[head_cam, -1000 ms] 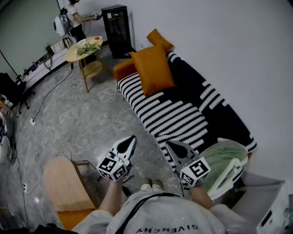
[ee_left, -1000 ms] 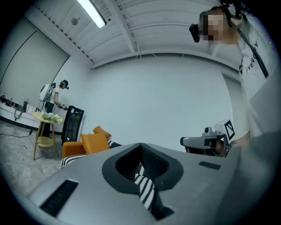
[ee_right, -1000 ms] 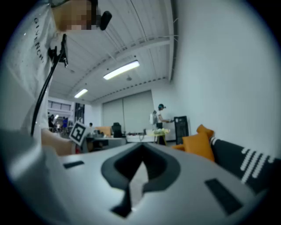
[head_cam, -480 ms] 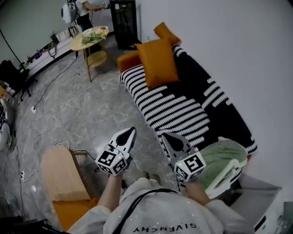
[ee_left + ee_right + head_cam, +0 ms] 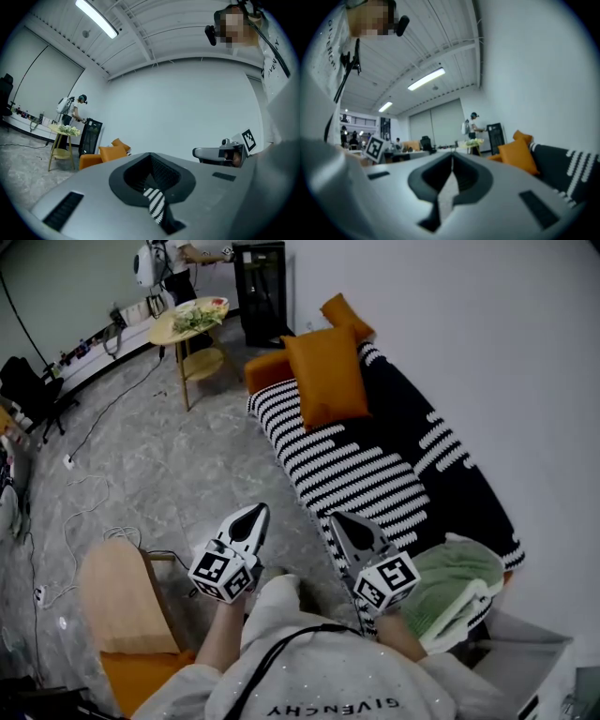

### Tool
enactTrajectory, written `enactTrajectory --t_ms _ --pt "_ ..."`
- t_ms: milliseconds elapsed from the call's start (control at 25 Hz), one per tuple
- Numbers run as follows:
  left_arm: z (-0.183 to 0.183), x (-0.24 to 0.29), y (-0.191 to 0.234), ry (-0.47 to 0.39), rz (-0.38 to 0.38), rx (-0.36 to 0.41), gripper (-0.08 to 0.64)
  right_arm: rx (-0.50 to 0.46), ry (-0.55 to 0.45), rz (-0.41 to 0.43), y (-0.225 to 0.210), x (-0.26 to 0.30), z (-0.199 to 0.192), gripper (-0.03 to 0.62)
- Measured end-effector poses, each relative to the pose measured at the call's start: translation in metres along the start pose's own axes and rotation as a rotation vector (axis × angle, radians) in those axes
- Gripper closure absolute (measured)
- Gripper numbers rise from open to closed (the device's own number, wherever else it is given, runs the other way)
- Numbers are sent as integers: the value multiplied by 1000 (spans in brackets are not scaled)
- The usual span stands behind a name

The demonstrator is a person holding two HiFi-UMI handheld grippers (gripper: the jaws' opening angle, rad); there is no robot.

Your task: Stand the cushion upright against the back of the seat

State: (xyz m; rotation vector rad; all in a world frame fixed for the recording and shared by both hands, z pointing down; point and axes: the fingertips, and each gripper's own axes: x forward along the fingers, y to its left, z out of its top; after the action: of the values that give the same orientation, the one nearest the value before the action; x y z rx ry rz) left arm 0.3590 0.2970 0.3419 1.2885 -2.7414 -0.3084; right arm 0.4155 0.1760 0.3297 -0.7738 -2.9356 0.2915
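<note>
A large orange cushion (image 5: 326,377) stands leaning against the back of the black-and-white striped sofa (image 5: 361,474), near its far end. A smaller orange cushion (image 5: 345,313) sits on the far armrest corner. Both grippers hover over the floor in front of the sofa's near end, well short of the cushion. My left gripper (image 5: 254,513) is shut and empty; my right gripper (image 5: 338,519) is shut and empty beside the sofa edge. In the left gripper view the jaws (image 5: 151,155) are closed, with the cushion (image 5: 112,152) far off. The right gripper view shows closed jaws (image 5: 452,157) and the cushion (image 5: 516,155) ahead to the right.
A green blanket (image 5: 457,579) lies on the sofa's near end. A round wooden table (image 5: 192,320) with flowers, a black cabinet (image 5: 262,289) and a person (image 5: 167,257) are at the far end. A wooden chair (image 5: 122,607) and floor cables (image 5: 80,521) are at my left.
Both grippers stay shut. The right gripper has drifted a little left, toward the sofa's front edge. A knee has come forward below the grippers, and the view has shifted slightly.
</note>
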Motion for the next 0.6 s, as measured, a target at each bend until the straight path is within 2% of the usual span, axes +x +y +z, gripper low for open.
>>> enactTrajectory --t_ms 200,360,600 --pt "1 28 36 -10 -9 -6 537 -25 -2 4 -14 36 -3 575" --pt "5 64 77 -9 -35 -32 537 -26 33 10 -32 85 -2 575" --pt "20 113 147 11 -59 -30 537 1 49 -20 -73 166 9 575"
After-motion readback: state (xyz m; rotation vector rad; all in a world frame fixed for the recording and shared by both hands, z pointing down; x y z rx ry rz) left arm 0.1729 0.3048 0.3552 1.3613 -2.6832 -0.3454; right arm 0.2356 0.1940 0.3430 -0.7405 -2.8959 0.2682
